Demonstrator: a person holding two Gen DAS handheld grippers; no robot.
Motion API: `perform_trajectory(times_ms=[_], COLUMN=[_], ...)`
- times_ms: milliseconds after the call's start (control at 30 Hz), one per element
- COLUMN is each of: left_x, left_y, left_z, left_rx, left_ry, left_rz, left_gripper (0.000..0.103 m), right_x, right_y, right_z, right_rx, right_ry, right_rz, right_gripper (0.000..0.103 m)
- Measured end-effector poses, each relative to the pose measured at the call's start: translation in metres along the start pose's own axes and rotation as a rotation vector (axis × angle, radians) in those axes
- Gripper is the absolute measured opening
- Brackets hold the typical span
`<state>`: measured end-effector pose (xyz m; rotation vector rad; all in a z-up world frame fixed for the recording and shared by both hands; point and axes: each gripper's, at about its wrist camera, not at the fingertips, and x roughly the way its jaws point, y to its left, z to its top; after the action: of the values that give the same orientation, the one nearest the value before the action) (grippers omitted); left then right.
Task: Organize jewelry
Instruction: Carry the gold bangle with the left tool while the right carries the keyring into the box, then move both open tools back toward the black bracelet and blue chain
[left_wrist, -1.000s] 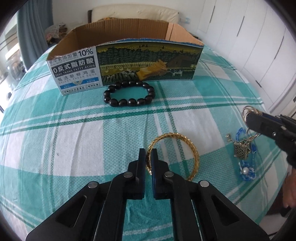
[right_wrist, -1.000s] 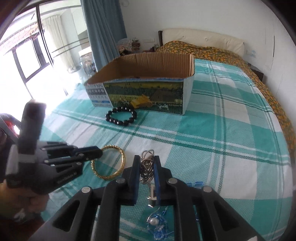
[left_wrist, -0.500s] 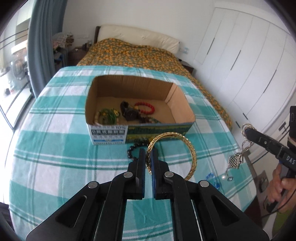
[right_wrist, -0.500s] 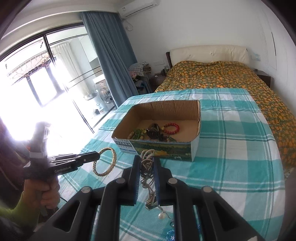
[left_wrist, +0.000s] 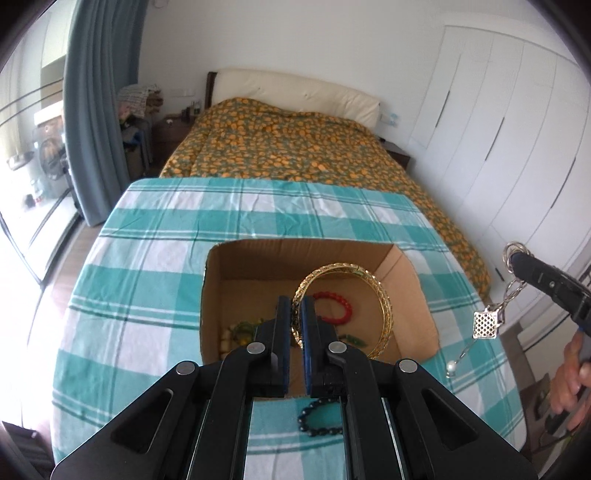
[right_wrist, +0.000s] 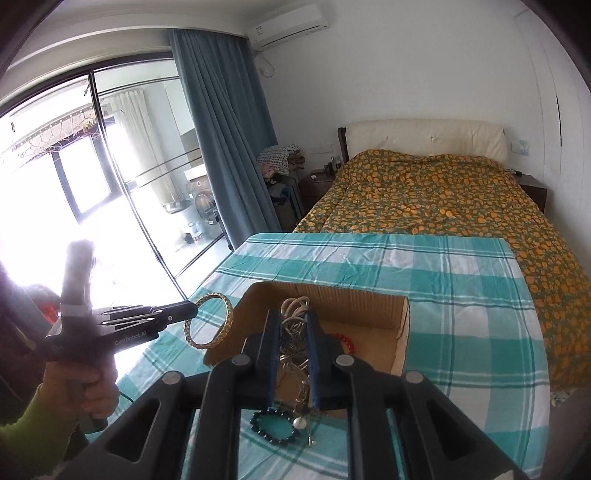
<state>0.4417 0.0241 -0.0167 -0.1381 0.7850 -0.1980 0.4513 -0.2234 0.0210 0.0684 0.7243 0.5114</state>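
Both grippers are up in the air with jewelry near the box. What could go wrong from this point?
1. The keychain dangles long from the right gripper; its pearl end could snag the cardboard box rim or land outside.
2. The left gripper pinches only one edge of the gold bangle, so it might swing or slip.
3. The black bead bracelet could be overlooked on the tablecloth.

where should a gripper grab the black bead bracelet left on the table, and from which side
The black bead bracelet lies flat on the checked tablecloth, just in front of the cardboard box. Probably best to come straight down from above and pinch across one arc of the loop, one finger inside the ring and one outside. The side away from the box looks safest, since the wall crowds the far arc.
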Motion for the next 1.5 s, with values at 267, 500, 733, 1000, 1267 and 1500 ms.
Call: perform_trajectory(times_ms=[267,500,733,1000,1267,1500], left_x=[0.091,0.114,0.021,-0.047,-0.056,-0.054], left_y=[0.021,0.031,0.016,0.005,-0.008,-0.015], left_z=[-0.004,-0.021,-0.045,-0.145,-0.239,-0.264], left_rx=[-0.022,-0.028,0.031,0.065,-0.029,-0.033], left_ry=[0.120,0.177,0.018,0.045,0.173,0.216], left_rz=[0.084,0.151,0.099,0.099,0.068,0.068], left_gripper=[0.003,0.020,0.073,0.083,0.083,0.083], right_x=[0.086,0.118,0.026,-0.098,-0.139,-0.125], right_y=[-0.043,-0.081,-0.061,-0.040,-0.018,0.001], right_z=[0.000,-0.024,-0.043,-0.107,-0.231,-0.296], right_rx=[0.019,0.098,0.054,-0.012,0.102,0.158], right_ry=[0.111,0.146,-0.019,-0.127,-0.025,0.093], right_rz=[-0.058,-0.119,-0.150,-0.316,-0.410,-0.348], right_gripper=[0.014,0.037,0.052,0.060,0.060,0.060])
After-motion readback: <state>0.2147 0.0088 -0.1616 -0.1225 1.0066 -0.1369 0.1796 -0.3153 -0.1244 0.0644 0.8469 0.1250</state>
